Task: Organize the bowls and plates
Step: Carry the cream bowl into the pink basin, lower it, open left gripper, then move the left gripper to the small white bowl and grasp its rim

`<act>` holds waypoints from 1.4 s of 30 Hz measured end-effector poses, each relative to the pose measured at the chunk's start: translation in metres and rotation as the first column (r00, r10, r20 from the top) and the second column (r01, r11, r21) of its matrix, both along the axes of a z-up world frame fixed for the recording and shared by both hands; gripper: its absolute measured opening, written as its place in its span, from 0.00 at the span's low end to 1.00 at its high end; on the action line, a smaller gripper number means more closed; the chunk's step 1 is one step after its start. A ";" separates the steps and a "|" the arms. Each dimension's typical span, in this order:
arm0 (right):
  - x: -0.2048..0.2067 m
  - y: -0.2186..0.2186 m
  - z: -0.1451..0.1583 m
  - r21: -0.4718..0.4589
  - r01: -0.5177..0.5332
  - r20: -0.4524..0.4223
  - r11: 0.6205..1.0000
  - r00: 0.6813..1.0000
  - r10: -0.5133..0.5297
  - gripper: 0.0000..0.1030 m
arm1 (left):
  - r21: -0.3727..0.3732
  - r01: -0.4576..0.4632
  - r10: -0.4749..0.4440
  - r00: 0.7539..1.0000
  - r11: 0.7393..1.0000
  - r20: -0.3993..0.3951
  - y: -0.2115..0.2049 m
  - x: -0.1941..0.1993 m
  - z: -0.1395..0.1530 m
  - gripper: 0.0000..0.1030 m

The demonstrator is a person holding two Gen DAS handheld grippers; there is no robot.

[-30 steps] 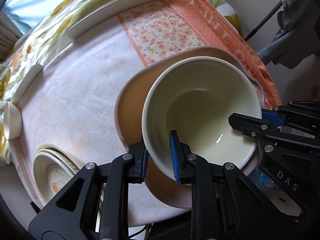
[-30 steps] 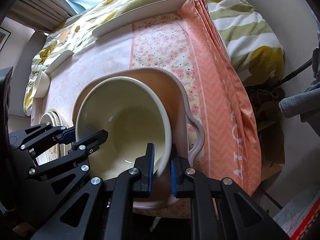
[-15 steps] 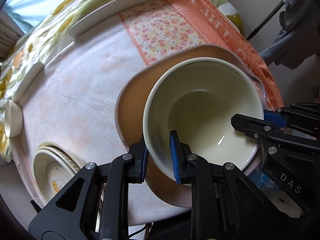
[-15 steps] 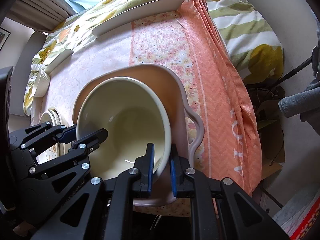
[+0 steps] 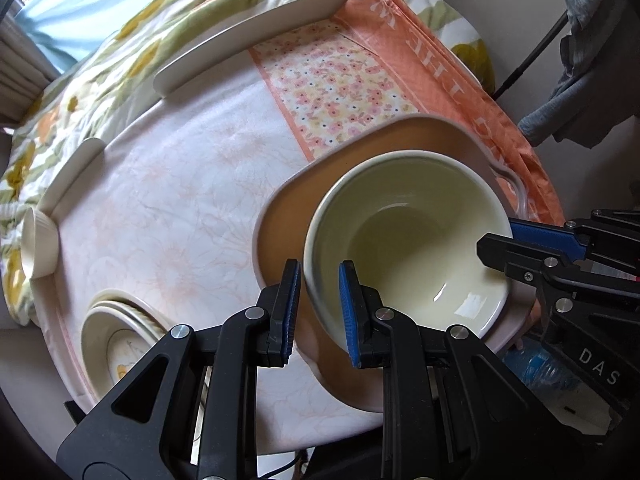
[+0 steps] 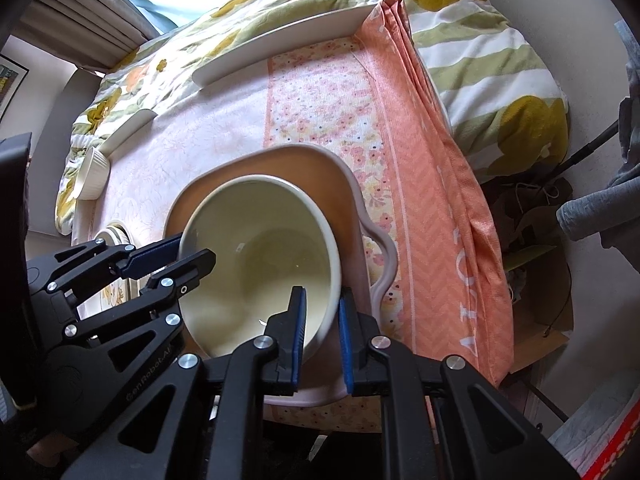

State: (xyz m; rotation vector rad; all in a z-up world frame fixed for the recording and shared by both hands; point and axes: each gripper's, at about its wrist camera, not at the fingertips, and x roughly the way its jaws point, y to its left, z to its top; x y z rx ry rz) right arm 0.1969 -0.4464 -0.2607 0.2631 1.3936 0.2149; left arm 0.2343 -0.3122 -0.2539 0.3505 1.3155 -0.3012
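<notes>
Through the left wrist camera, the left gripper (image 5: 319, 312) is straddling the near rim of a cream bowl (image 5: 404, 240), one blue pad (image 5: 349, 312) inside the wall and the other outside. Its jaws look released: a clear gap is showing between the outer pad and the bowl wall. The bowl is sitting in a pink handled dish (image 5: 288, 232) near the front edge of the table (image 5: 168, 208), which is covered with a pale floral cloth. The right gripper (image 5: 532, 246) is reaching in from the right and straddling the bowl's far rim. A peach placemat (image 5: 344, 92) is lying beyond the dish. To the left, a stack of cream plates (image 5: 120, 340) is sitting near the table's front edge, and a small ribbed ramekin (image 5: 38, 246) is lying at the left rim. A long white platter (image 5: 248, 44) is lying along the far edge, with a flowered quilt (image 5: 120, 60) beyond it.

Through the right wrist camera, the right gripper (image 6: 322, 332) is standing over the bowl (image 6: 256, 248) rim with one pad inside and one outside; the inner pad (image 6: 298, 332) is lying against the wall while a gap is showing on the outer side, so I cannot tell whether it is clamping. The left gripper (image 6: 176, 258) is coming in from the left onto the opposite rim. The pink dish (image 6: 348, 208) is crowding the bowl on the right, its scalloped handle jutting onto the placemat (image 6: 320, 96). The ramekin (image 6: 92, 176) and platter (image 6: 280, 48) are sitting well apart from the bowl.
</notes>
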 end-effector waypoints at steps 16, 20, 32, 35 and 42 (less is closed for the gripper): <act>0.015 0.034 0.133 0.026 -0.316 0.444 0.949 0.854 0.272 0.97 | -0.357 -0.342 0.461 0.822 0.869 0.335 0.142 -0.046 0.159 0.99; 0.027 0.076 0.153 -0.002 -0.423 0.541 0.906 0.762 0.357 0.97 | -0.407 -0.446 0.588 0.725 0.797 0.357 0.199 -0.070 0.178 0.99; 0.090 0.249 0.203 -0.110 -0.611 0.562 0.784 0.612 0.556 0.99 | -0.493 -0.645 0.809 0.511 0.584 0.289 0.375 -0.076 0.181 0.99; 0.107 0.292 0.193 -0.094 -0.626 0.556 0.774 0.612 0.562 0.99 | -0.533 -0.654 0.833 0.508 0.537 0.217 0.409 -0.056 0.159 0.98; 0.171 0.397 0.116 -0.041 -0.657 0.313 0.753 0.707 0.634 0.89 | -0.594 -0.686 0.856 0.516 0.420 0.009 0.475 0.018 0.075 0.68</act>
